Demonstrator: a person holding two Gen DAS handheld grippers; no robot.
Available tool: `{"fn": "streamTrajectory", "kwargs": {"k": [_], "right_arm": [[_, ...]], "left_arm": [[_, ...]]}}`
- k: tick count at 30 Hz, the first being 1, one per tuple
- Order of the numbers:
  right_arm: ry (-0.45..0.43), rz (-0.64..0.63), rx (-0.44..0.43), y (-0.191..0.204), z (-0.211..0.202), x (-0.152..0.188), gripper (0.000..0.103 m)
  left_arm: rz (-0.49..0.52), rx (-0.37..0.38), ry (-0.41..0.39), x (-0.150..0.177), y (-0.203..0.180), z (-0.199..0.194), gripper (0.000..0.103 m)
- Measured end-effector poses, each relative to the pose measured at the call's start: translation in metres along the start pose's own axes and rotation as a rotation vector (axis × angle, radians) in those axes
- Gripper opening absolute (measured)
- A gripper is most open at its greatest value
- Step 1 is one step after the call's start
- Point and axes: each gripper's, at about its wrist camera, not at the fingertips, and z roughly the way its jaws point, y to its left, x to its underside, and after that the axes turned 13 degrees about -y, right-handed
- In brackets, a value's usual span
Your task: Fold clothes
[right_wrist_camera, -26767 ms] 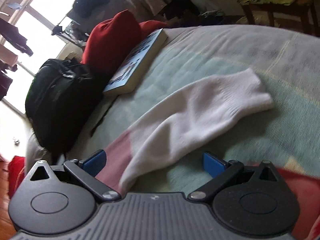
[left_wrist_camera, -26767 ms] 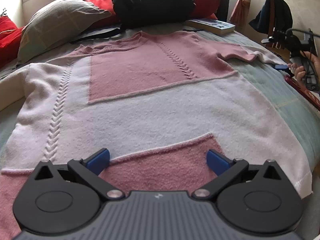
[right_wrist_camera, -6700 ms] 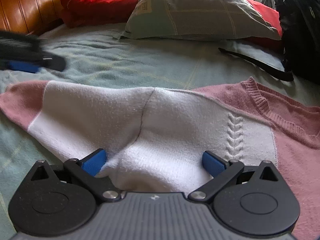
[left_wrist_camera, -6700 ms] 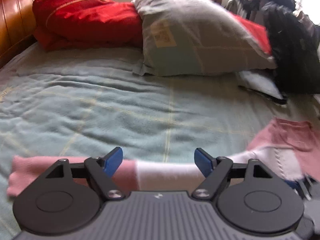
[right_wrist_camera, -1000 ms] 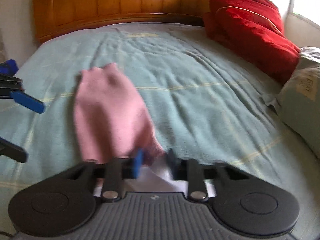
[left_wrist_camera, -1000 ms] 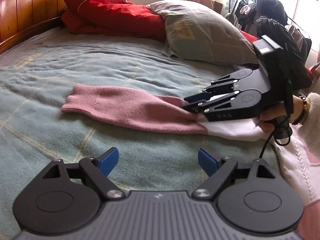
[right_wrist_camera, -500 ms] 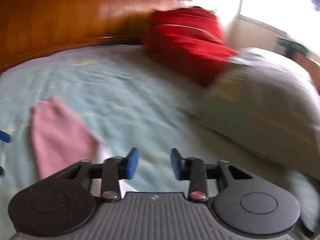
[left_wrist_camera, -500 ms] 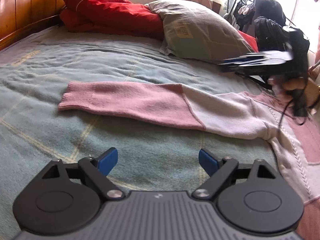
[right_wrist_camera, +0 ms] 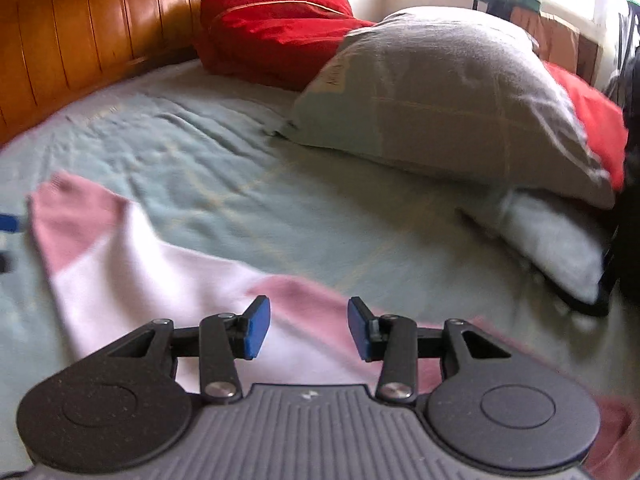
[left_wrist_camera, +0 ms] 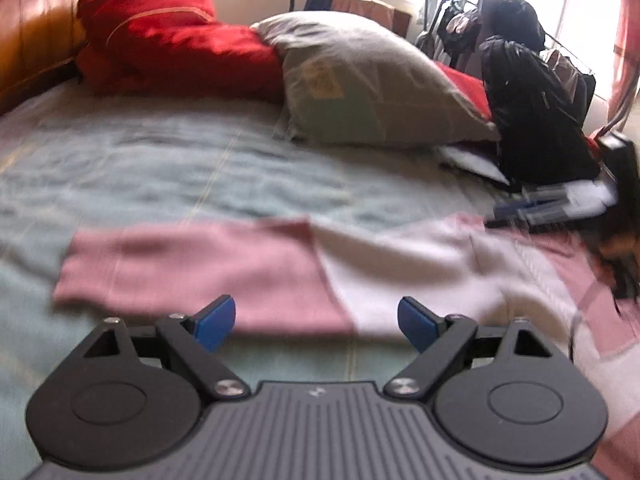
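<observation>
A pink and white knitted sweater (left_wrist_camera: 500, 276) lies on the green bedspread (left_wrist_camera: 200, 176). Its sleeve (left_wrist_camera: 192, 268) stretches flat to the left, pink at the cuff end and white nearer the body. My left gripper (left_wrist_camera: 316, 320) hovers wide open just in front of that sleeve, nothing between its blue pads. In the right wrist view the sleeve (right_wrist_camera: 132, 248) runs from the left edge toward my right gripper (right_wrist_camera: 308, 328). Its jaws are opening above the sweater's shoulder, with no cloth between the pads. The right gripper shows blurred at the right edge of the left wrist view.
A grey-green pillow (left_wrist_camera: 372, 84) and red cushions (left_wrist_camera: 168, 44) lie at the head of the bed, beside a black backpack (left_wrist_camera: 536, 116). A wooden headboard (right_wrist_camera: 80, 36) borders the bed's left side. A white folded item (right_wrist_camera: 556, 240) lies under the pillow's right corner.
My right gripper let go of the sleeve, opened and swung away right toward the sweater's body. The sleeve now lies flat. My left gripper moved closer to the sleeve, still open.
</observation>
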Motion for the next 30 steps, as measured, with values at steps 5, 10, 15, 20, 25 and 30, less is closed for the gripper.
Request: {"fn": "streamTrajectory", "kwargs": {"k": [5,10,15,20,25,30], "right_arm": [[0.096,0.133,0.048,0.014,0.033,0.014,0.055],[0.026,0.141,0.145,0.012,0.069,0.008,0.062],[-0.003,0.111,0.164,0.009,0.076,0.000,0.068],[-0.006,0.184,0.079,0.010,0.028,-0.001,0.071],[0.028,0.217,0.020,0.009,-0.050,0.022,0.086],[0.041,0.289,0.044,-0.004,-0.131,0.063,0.101]], "left_arm": [[-0.002,-0.070,0.038,-0.014,0.008,0.057,0.089],[0.035,-0.119,0.093,0.009,0.013,0.062,0.089],[0.081,-0.138,0.128,0.015,0.009,0.033,0.090],[-0.045,-0.108,0.080,-0.019,0.016,0.030,0.090],[-0.175,0.245,0.169,-0.040,-0.033,0.068,0.093],[-0.219,0.351,0.280,-0.034,-0.087,0.122,0.093]]}}
